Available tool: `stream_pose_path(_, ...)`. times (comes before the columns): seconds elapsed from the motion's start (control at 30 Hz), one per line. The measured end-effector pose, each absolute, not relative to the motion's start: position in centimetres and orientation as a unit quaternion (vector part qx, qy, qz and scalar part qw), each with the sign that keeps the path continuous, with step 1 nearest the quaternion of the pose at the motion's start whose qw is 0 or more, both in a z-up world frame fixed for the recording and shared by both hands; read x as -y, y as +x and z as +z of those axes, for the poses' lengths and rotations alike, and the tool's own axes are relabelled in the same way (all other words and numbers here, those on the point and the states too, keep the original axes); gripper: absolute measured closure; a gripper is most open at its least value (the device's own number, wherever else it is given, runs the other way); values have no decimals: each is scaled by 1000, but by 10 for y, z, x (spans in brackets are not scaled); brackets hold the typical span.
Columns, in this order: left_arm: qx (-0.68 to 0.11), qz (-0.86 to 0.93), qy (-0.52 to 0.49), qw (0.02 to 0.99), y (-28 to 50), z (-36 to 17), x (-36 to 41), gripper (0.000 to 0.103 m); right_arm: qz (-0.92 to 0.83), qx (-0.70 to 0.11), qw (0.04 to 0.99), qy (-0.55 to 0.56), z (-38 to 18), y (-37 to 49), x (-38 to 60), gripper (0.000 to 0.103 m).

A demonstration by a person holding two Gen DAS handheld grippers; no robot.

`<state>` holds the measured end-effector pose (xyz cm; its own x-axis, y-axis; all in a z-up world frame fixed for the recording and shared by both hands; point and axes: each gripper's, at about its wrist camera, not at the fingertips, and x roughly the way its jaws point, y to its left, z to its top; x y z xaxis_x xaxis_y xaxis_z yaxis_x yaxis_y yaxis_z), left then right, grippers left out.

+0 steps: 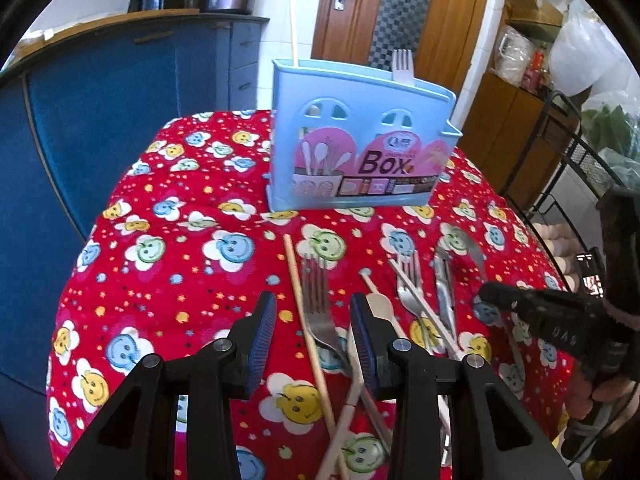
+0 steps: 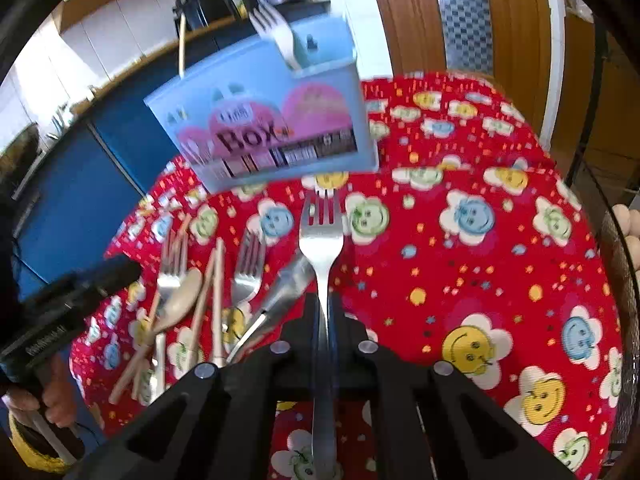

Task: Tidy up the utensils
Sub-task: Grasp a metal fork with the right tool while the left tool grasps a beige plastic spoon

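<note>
1. Blue utensil box (image 1: 360, 148) is standing upright at the table's far side on the red cloth (image 2: 500, 280), already holding a white fork (image 1: 402, 65) and a stick.
2. Loose pile (image 1: 420, 300) of forks, knife and chopsticks is lying near the left gripper (image 1: 314, 338), whose jaws are hanging partly open, gripping nothing.
3. Right gripper (image 2: 324, 312) is clamping a steel fork (image 2: 322, 236) by its handle, tines forward (stiff, light, slippery; a mid-handle hold looks safest).
</note>
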<state>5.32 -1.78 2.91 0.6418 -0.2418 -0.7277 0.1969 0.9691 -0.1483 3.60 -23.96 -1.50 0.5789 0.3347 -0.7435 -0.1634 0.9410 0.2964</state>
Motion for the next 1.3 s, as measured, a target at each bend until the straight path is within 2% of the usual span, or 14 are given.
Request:
stream_pose_path(0.6, -458, -137, 63, 876, 44, 3, 57, 64, 166, -404, 888, 144, -2, 16, 257, 97)
stream_pose_path(1.03, -437, -127, 144, 879, 54, -7, 83, 64, 171, -401, 886, 160, -6, 15, 265, 97)
stream_pose_path(1.07, -434, -130, 141, 880, 55, -6, 82, 73, 171, -400, 886, 161, -7, 15, 266, 97)
stream_pose_path(1.1, -435, -131, 138, 880, 56, -6, 81, 75, 171, -400, 886, 161, -7, 15, 266, 97)
stream_pose_path(1.3, -422, -142, 96, 890, 56, 3, 69, 76, 175, -391, 889, 163, -4, 13, 266, 97)
